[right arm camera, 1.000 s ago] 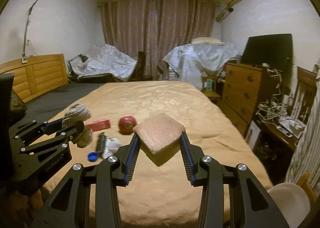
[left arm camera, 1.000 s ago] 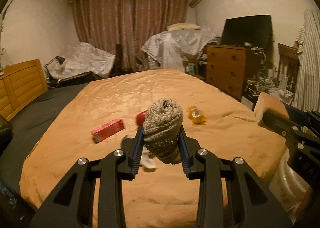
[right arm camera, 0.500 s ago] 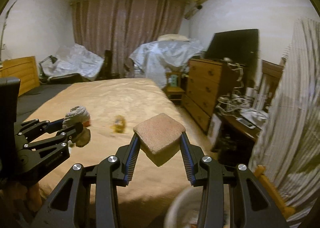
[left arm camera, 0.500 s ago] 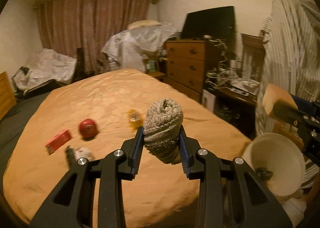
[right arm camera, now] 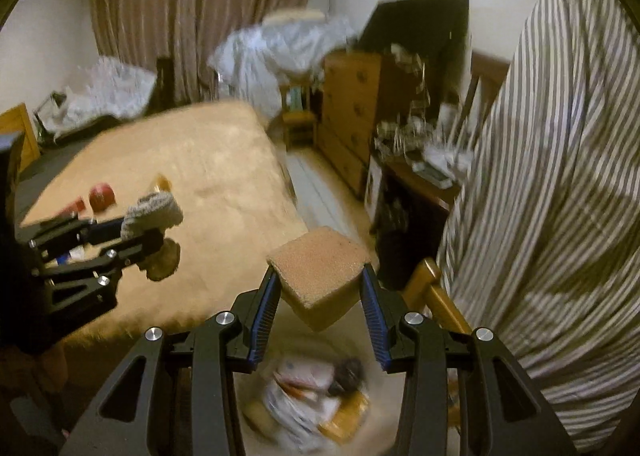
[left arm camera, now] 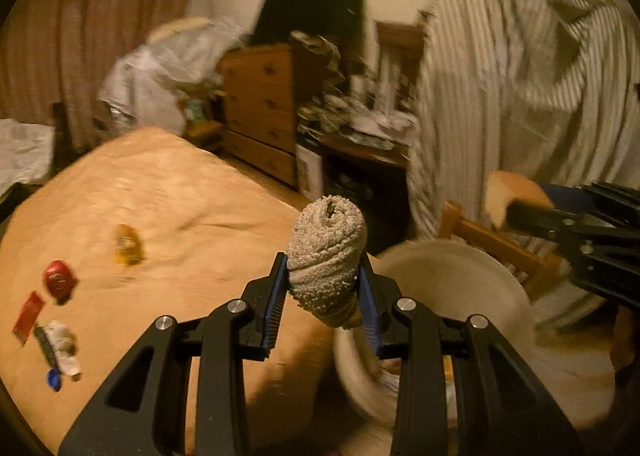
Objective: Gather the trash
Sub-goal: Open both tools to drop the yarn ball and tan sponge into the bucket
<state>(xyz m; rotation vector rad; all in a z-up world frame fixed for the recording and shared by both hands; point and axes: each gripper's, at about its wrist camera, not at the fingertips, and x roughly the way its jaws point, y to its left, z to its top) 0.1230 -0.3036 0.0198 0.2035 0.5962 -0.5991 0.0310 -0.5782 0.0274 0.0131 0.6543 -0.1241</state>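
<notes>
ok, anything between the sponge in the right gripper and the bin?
Nothing visible. The tan square sponge, clamped in the right gripper, hangs directly over the open white round bin; only trash already inside lies below. The left gripper with its rolled grey sock is off to the side.

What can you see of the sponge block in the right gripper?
The sponge block is tan, squarish and thick, with a rougher pinkish-brown top face and porous-looking sides. The right gripper clamps it by two opposite sides, tilted with a corner hanging down. It is held in the air above the white trash bin; only the pads touch it.
</notes>
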